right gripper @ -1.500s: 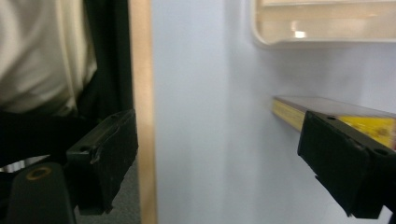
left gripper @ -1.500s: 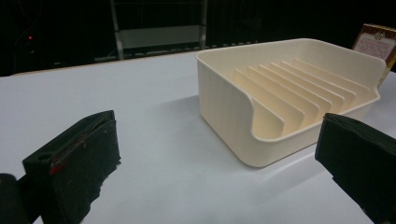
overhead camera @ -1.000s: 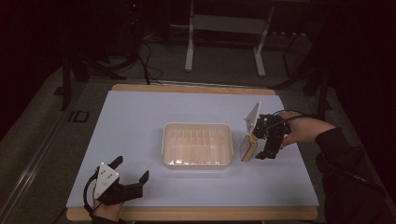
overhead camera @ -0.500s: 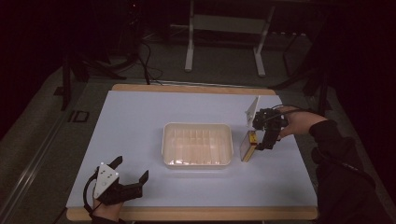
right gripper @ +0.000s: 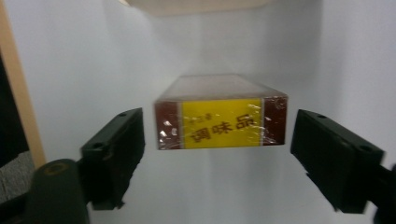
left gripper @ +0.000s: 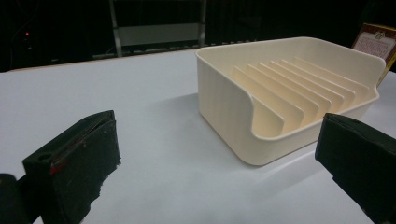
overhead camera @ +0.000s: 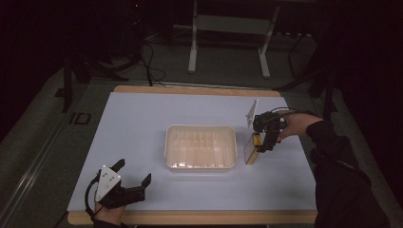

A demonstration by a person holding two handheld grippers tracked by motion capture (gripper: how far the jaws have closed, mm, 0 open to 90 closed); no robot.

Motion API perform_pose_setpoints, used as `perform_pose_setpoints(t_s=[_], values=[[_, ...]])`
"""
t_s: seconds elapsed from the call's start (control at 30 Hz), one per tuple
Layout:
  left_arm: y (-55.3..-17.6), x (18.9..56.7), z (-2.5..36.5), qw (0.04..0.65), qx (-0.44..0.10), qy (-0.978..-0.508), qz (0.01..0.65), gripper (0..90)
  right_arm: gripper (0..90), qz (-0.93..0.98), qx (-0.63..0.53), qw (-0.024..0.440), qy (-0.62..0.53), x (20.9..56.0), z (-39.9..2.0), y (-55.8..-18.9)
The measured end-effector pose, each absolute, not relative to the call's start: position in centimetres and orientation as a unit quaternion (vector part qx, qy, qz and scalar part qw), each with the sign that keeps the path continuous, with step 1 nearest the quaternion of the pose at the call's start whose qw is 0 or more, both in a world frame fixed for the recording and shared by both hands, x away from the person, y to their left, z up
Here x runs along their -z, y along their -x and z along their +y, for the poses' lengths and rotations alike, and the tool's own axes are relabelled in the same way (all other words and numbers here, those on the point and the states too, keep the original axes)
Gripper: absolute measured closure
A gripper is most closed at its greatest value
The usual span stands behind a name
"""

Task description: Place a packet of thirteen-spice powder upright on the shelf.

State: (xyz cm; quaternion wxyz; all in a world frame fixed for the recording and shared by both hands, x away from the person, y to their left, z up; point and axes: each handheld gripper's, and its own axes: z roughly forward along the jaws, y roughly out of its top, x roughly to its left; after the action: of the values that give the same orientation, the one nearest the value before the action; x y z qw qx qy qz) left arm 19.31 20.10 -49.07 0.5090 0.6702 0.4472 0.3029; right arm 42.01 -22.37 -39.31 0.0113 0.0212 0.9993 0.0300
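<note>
the right gripper [overhead camera: 260, 145] is seen with its black jaws standing either side of a small flat box wrapped in clear film, dark red with a yellow label panel [right gripper: 220, 122]. the jaws have just been closing, yet in the right gripper view a narrow gap is left on each side of the box, so no pad is pressed on it and nothing is held. the box stands on its long edge directly between the jaws, its yellow end turned toward the claw.

just beyond the box, on its far side from the claw, a cream plastic tray with a row of upright dividers [overhead camera: 200, 147] is set, near the box but apart from it. the step in hand is judged to be the grasp of the box; the next move calls for the jaws to be brought fully onto its two narrow sides without tipping it, then for a lift clear of the table, probably toward a slot in the tray.

well apart, at the near edge, the left gripper [overhead camera: 134, 179] rests with its jaws spread wide and empty.

everything is laid on a pale blue-white table top [overhead camera: 142, 123] edged in light wood. around it the room is dark; a grey metal stand [overhead camera: 228, 42] and loose cables are made out on the floor behind.
</note>
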Motion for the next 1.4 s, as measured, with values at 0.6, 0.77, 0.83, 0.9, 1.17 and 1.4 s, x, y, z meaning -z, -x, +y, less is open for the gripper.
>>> perform_pose_setpoints(t_s=[0.6, 0.77, 0.83, 0.9, 1.17, 1.4], values=[[-19.4, 49.2, 19.9, 0.506, -0.3, -0.675, 0.445, 0.0, 30.1, 1.0, -0.012, -0.018, -0.011, 40.6, -21.2, -42.7], [-19.4, 49.2, 19.9, 0.506, -0.3, -0.675, 0.445, 0.0, 31.5, 1.0, -0.002, -0.011, -0.004, 40.5, -21.1, -42.4], [-19.3, 49.1, 19.9, 0.506, -0.3, -0.675, 0.445, 0.0, 31.6, 1.0, 0.002, -0.018, -0.004, 40.3, -21.1, -42.3], [-19.3, 49.1, 19.9, 0.506, -0.301, -0.675, 0.445, 0.0, 31.6, 1.0, -0.001, -0.019, -0.006, 40.0, -21.0, -42.3], [-19.3, 49.1, 19.9, 0.506, -0.301, -0.675, 0.445, 0.0, 31.6, 1.0, -0.002, -0.02, -0.022, 38.5, -21.0, -42.0], [-19.3, 49.1, 19.8, 0.507, -0.299, -0.676, 0.443, 0.0, 31.7, 1.0, -0.003, -0.02, -0.018, 37.5, -21.1, -41.7]])
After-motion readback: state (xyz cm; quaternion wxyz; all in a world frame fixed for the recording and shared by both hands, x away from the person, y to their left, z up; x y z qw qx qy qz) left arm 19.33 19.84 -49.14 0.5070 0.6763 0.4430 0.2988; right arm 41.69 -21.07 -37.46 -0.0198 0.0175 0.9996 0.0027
